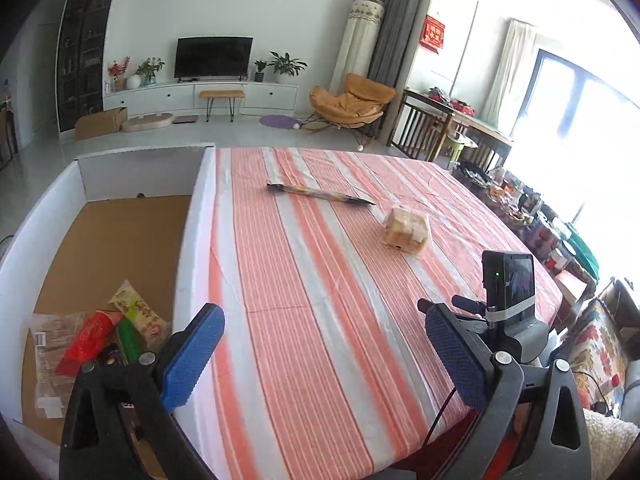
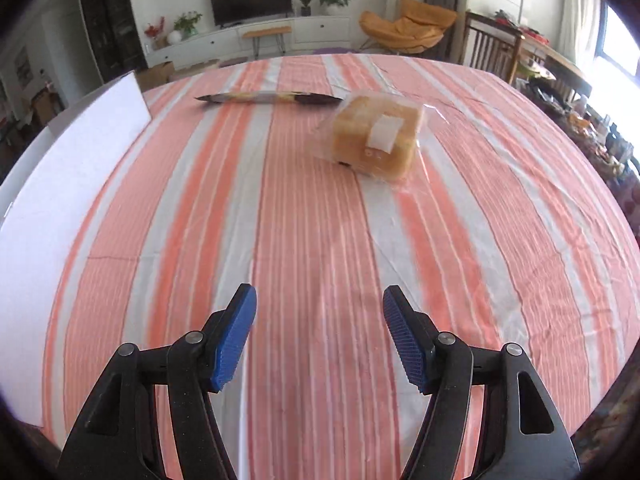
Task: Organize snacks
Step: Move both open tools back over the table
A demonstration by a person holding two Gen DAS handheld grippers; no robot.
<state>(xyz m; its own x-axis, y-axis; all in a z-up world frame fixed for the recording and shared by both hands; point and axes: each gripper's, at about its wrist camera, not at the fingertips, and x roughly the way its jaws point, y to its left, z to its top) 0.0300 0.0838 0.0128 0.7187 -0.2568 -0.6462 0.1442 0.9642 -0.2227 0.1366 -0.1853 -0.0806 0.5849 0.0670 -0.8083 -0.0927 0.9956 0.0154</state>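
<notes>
- No brand name or printing can be read on any wrapper; the bread pack [image 2: 376, 140] carries a plain white label on top with small marks below it, too blurred to make out.
- In the left wrist view, a red hanging [image 1: 432, 35] at upper right bears gold characters, too small to read.
- A white-walled box [image 1: 188, 240] with a brown cardboard floor fills the left side of that view, set against the striped tablecloth [image 1: 320, 280].
- Inside the box, at lower left, lies a pile of snacks: a red packet [image 1: 86, 340], a green packet [image 1: 130, 338], a pale packet with green print [image 1: 138, 308] and a clear wrapper with a white label [image 1: 46, 344].
- The bread pack sits on the cloth, upper centre-right in the right wrist view, with a long dark-ended packet [image 2: 268, 98] just beyond it to the left.
- The left gripper [image 1: 320, 344] stands spread wide over the cloth near the box wall, with nothing between its blue pads [image 1: 192, 360].
- The right gripper [image 2: 320, 336] is parted at bottom centre, empty, well short of the bread pack.
</notes>
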